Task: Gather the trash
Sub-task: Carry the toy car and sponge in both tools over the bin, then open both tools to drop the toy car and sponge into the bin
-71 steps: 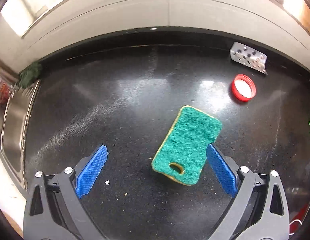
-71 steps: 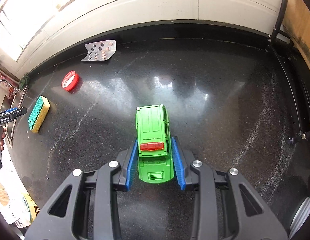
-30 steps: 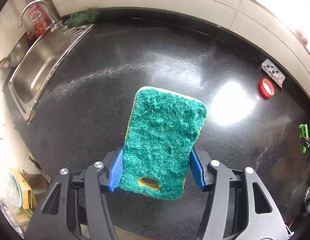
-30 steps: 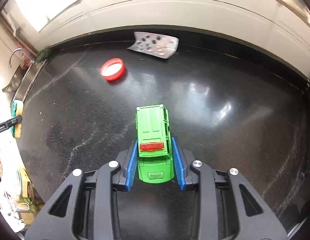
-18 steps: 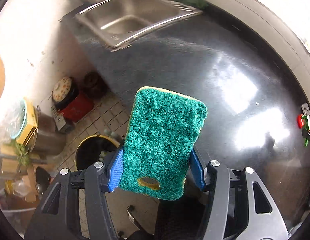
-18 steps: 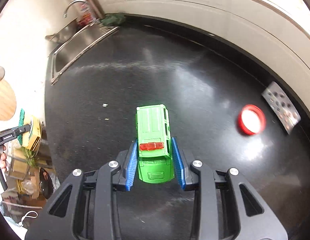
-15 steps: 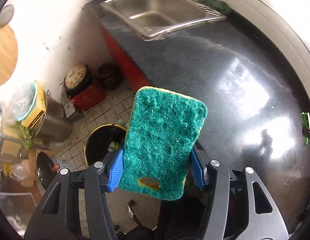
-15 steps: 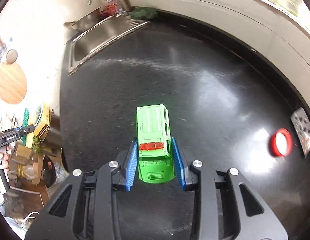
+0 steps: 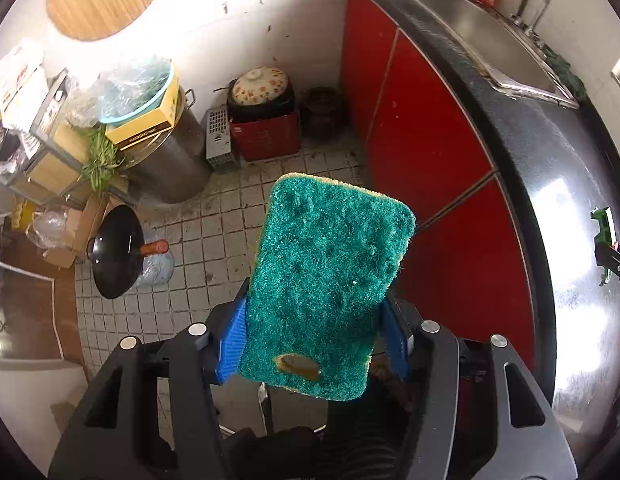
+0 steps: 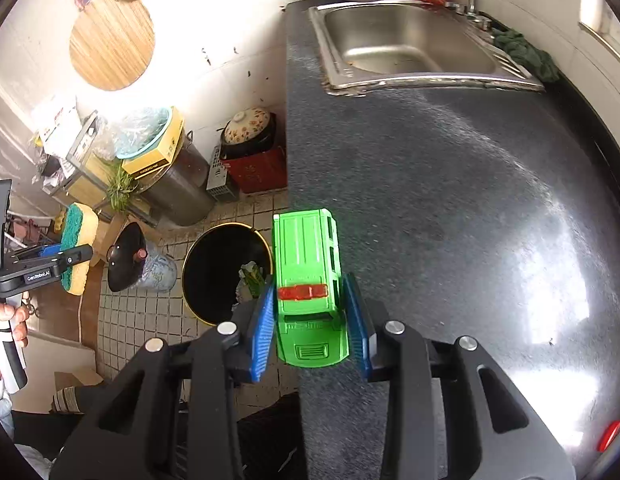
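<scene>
Left claw (image 9: 313, 346) clamps the green sponge (image 9: 329, 280) by its long edges; long axis runs along the fingers, holed end nearest the camera, held over tiled floor (image 9: 214, 216). Right claw (image 10: 310, 336) grips the green toy car (image 10: 308, 280) by its sides, long axis along the fingers, above the bench (image 10: 449, 200) edge, beside the black bin (image 10: 218, 272).

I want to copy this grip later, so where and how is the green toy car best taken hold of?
Grip the green toy car across its two long flat sides near the rear, coming from behind along its length, as the right gripper does now. The body is narrow and boxy, so the parallel side panels give the pads flat faces and it sits straight between them.
</scene>
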Available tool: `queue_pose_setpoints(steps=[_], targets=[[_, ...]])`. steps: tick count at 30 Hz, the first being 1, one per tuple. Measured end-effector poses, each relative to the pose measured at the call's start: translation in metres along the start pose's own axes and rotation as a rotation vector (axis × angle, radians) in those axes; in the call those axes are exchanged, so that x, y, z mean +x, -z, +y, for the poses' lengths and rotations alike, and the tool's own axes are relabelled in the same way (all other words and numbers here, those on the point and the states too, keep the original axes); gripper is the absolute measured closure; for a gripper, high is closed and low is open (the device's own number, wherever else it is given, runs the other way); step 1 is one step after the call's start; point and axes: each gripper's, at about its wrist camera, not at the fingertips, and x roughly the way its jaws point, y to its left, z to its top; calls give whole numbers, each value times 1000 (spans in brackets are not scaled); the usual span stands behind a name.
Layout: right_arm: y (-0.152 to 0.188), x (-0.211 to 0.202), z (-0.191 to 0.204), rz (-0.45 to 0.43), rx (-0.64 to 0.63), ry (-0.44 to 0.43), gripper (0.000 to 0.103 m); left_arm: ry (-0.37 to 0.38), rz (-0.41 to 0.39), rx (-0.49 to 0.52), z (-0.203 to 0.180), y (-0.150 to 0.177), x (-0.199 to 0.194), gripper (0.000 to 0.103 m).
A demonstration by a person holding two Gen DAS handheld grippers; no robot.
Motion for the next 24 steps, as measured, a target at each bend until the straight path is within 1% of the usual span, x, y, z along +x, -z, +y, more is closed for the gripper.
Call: queue_pose_setpoints(steps=[3,6,9,13,21,23,24], targets=[[-16,22,27,24,-48,-19,69,-17,10,-45,25,5,4,47],[-24,38,46,48,-79,-42,69,-25,27,-71,42,6,14,47],[-33,55,65,76,-111,-71,69,-25,46,-85,50,9,21,47],[-42,78,93,120,-167,-74,69,-10,70,-99,59,12,36,47],[-59,113,130,185,-172,-115,69,53,101,-107,58,5,67,47],[-65,125,137,210,-146,-147,69,91,103,-125,56,2,75,46],[-68,129,140,211,-120,-166,69,118,106,-144,56,0,79,43]])
